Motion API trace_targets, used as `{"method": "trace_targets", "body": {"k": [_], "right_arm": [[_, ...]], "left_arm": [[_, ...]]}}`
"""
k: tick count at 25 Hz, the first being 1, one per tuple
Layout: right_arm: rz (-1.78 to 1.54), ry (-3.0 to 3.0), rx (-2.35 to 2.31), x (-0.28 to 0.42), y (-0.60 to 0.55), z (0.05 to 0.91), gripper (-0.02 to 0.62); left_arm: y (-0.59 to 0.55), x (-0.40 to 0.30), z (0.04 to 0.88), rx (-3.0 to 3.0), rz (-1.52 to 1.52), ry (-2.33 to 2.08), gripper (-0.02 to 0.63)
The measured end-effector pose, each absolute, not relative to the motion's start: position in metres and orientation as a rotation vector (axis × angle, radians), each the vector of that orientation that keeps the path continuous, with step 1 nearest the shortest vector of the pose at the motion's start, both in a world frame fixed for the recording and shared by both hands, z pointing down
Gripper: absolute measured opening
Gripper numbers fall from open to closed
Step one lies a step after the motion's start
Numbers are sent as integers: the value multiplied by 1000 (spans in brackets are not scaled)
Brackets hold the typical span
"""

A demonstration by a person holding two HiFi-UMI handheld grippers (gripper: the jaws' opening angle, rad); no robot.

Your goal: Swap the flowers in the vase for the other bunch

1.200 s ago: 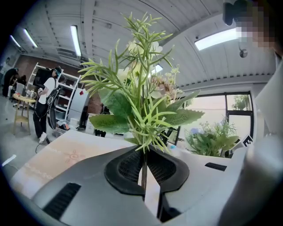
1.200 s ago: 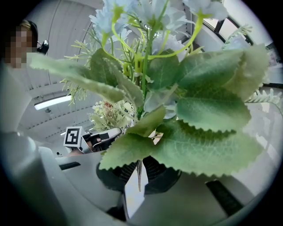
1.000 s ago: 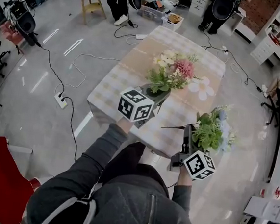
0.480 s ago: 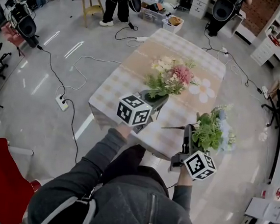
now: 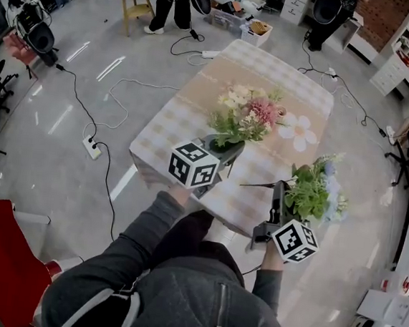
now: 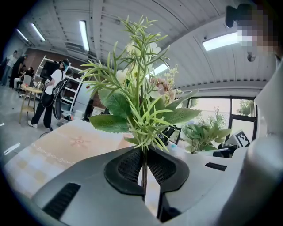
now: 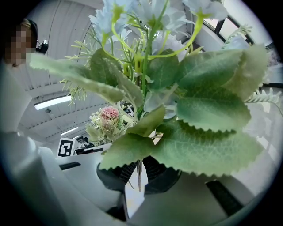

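Pink and cream bunch pinched by its stems between the closed fingers of the left gripper, above the middle of the checked counter. Blue bunch clamped likewise in the right gripper, at 4 o'clock from there, past the counter's edge.

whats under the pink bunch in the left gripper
The cloth-covered table lies below the pink bunch; its stems are pinched in the left gripper's jaws. The part directly beneath is covered.
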State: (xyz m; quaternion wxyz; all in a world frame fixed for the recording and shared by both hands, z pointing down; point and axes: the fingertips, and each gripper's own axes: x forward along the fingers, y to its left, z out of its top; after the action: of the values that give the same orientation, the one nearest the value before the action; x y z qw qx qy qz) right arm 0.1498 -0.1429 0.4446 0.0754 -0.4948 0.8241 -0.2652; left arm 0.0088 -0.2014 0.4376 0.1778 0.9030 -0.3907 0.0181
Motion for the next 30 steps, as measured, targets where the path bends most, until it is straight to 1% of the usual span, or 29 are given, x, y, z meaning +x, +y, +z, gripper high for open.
{"method": "trace_targets", "body": {"k": [19, 30], "right_arm": [[-683, 2511, -1530, 171, -226, 417, 26], [-477, 2621, -1635, 200, -278, 382, 26]], "left_arm": [[-246, -7, 442, 2478, -25, -1155, 29], [-268, -9, 440, 2484, -38, -1121, 29]]}}
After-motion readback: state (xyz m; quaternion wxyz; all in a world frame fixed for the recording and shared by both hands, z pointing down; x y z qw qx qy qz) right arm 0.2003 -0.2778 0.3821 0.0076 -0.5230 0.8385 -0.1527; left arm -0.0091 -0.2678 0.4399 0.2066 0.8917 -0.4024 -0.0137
